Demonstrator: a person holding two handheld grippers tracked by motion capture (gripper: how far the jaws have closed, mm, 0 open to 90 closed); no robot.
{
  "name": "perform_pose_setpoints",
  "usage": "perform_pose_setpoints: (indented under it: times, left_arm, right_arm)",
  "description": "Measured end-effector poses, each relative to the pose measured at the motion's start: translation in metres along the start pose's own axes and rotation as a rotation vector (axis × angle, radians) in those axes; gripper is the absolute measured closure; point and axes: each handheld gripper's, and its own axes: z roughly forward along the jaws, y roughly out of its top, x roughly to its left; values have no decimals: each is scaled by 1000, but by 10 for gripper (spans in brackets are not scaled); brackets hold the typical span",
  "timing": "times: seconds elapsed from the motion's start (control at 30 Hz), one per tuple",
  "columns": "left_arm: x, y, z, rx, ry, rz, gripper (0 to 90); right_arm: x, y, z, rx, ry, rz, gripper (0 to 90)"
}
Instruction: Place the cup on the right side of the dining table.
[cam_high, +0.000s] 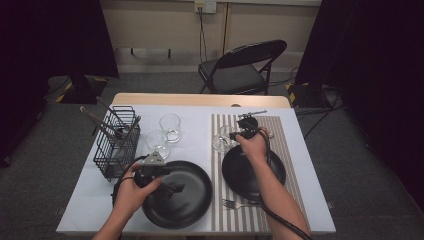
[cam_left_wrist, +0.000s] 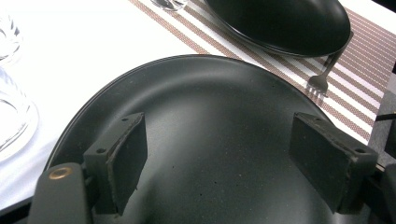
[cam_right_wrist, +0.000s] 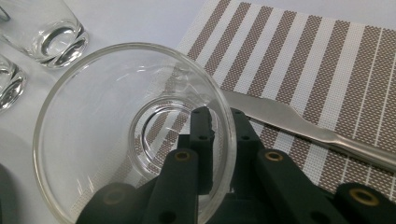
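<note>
Black and matte, the large plate (cam_high: 177, 194) lay at the counter's (cam_high: 75, 200) near edge, with the left tongs (cam_left_wrist: 217, 154) hovering over it, jaws spread wide and holding nothing. Just right, a fork (cam_high: 239, 204) rested on the striped placemat (cam_high: 295, 170) beside a smaller black plate (cam_high: 252, 175). Beyond it, the right tongs (cam_right_wrist: 220, 126) were clamped on the rim of a clear glass (cam_right_wrist: 126, 126), one jaw inside, one outside. Two more glasses (cam_high: 170, 126) and a wire basket (cam_high: 117, 142) stood farther left.
</note>
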Motion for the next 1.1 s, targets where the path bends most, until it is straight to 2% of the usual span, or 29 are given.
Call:
perform_pose_setpoints:
  times: [0.2,0.37,0.47,1.1]
  left_arm:
    - [0,0,0,0,-2,0,194]
    - [0,0,0,0,-4,-4,194]
    - [0,0,0,3,-5,-3,194]
    - [-1,0,-1,-2,-4,-7,194]
  right_arm:
    - [0,-1,1,-16,5,6,821]
    - [0,0,2,-25,5,-9,818]
    - [0,0,2,-40,14,9,811]
    - [3,2,2,-58,16,7,770]
